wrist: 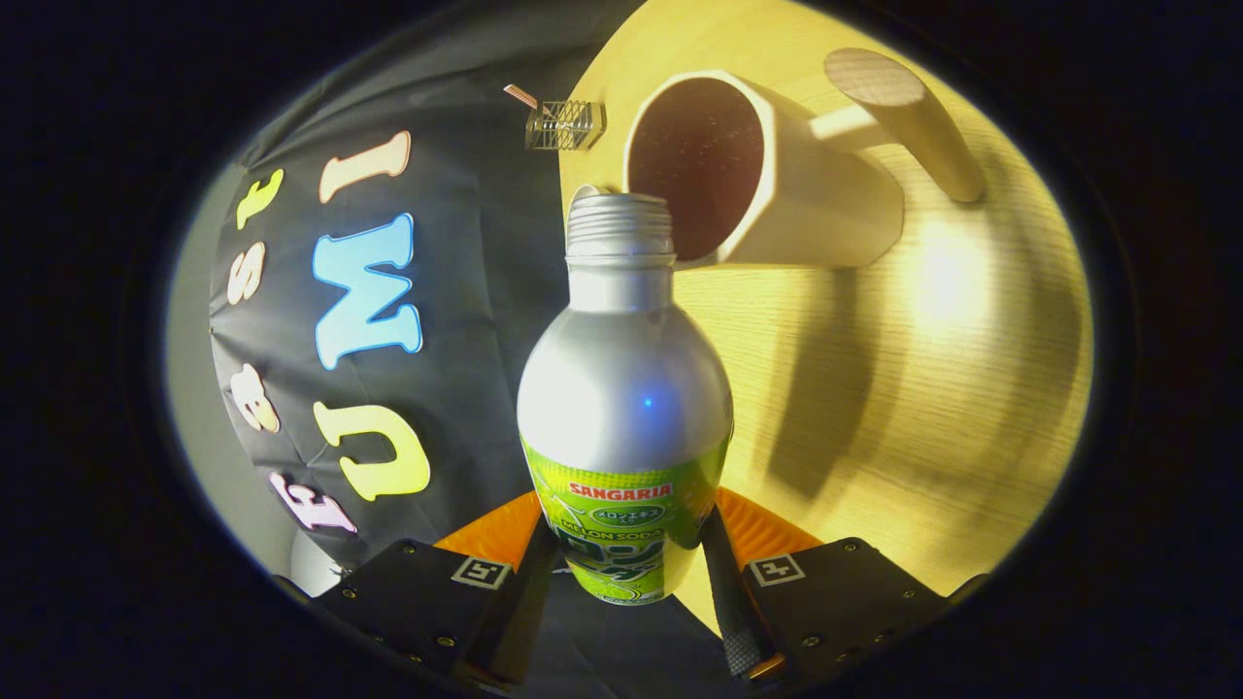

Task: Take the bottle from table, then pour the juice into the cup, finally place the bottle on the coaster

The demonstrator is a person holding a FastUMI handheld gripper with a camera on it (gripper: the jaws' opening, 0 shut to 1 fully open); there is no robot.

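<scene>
The claw is clamped on the bottle, both fingers pressing its labelled lower body, and the whole view is rolled over for the pour. Just ahead, the open threaded mouth sits at the rim of the cup, which stands on the wooden surface and already holds dark liquid. Pouring well likely means keeping the mouth over the opening, tipping slowly, and holding firmly.

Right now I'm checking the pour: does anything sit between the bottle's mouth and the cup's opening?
Nothing visible does. The gripper is shut on the silver soda bottle, tilted so its uncapped mouth reaches the rim of the white cup on the wooden table.
</scene>
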